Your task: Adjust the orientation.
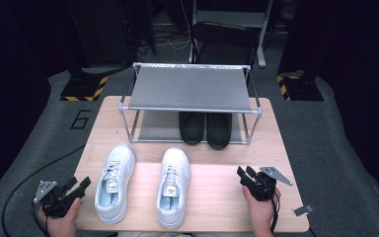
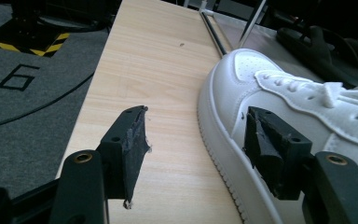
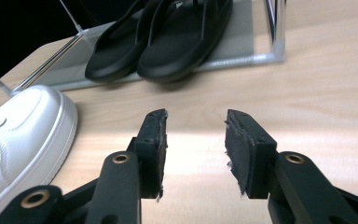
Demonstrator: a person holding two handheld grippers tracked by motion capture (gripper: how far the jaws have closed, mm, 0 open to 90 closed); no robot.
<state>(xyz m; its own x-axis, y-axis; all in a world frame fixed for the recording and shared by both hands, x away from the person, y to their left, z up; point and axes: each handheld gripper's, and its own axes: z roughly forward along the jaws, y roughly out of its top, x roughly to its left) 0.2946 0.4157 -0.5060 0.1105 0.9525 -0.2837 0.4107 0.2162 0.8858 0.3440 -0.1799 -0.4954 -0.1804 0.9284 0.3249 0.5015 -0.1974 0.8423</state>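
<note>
Nearest to us, our two hands come in at the table's (image 1: 212, 207) front edge, each holding a gripper. The left gripper (image 1: 79, 186) sits at the front left corner, just beside the left white sneaker (image 1: 114, 181). In the left gripper view its jaws stand spread wide with nothing between them; one pad (image 2: 268, 144) is close against the side of the sneaker's sole (image 2: 216, 140), though we cannot tell if it touches. The right gripper (image 1: 243, 174) hovers over bare wood to the right of the right white sneaker (image 1: 173, 185), well apart from it. Its jaws are also spread, with only tabletop between them in the right gripper view, and the sneaker's toe (image 3: 25, 126) sits off to one side.

Both sneakers stand side by side, toes pointing away from us toward the metal shoe rack (image 1: 190, 89). The rack's top shelf is bare; a pair of black slippers (image 1: 206, 129) fills the right part of the lower shelf.

We judge this to be the approach step: neither sneaker is gripped yet, and the shoes likely belong on the rack. Next we should bring each gripper in so that its jaws straddle a sneaker's side wall or heel collar, close firmly, then lift level and clear the rack's front rail.
</note>
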